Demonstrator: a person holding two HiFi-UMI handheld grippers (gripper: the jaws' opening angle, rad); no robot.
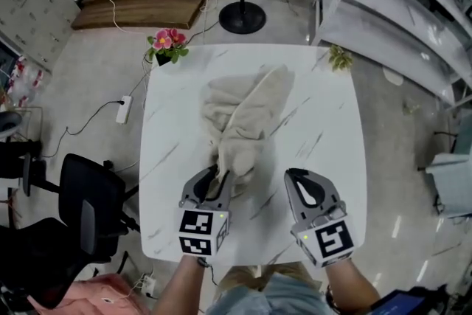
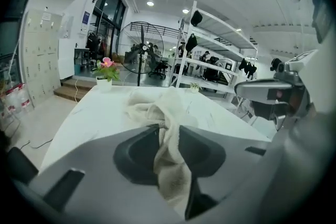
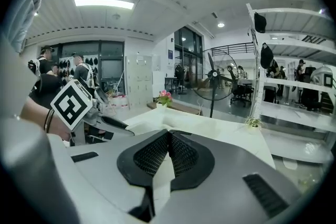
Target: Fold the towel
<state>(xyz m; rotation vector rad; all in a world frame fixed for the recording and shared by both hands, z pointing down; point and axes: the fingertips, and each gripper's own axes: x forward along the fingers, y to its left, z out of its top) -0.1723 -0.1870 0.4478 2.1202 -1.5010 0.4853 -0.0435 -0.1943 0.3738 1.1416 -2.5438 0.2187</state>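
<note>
head view: bunched towel (image 1: 247, 118) runs lengthwise away from left gripper (image 1: 220, 175), near end between its parted jaws; right gripper (image 1: 293, 175) beside, jaws pressed together, empty.

Head view steep overhead; gripper views low, facing fan (image 2: 140, 50); head, left share towel (image 1: 243, 122).

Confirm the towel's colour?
Plain cream-beige towel, no pattern; shows best in the head view.
</note>
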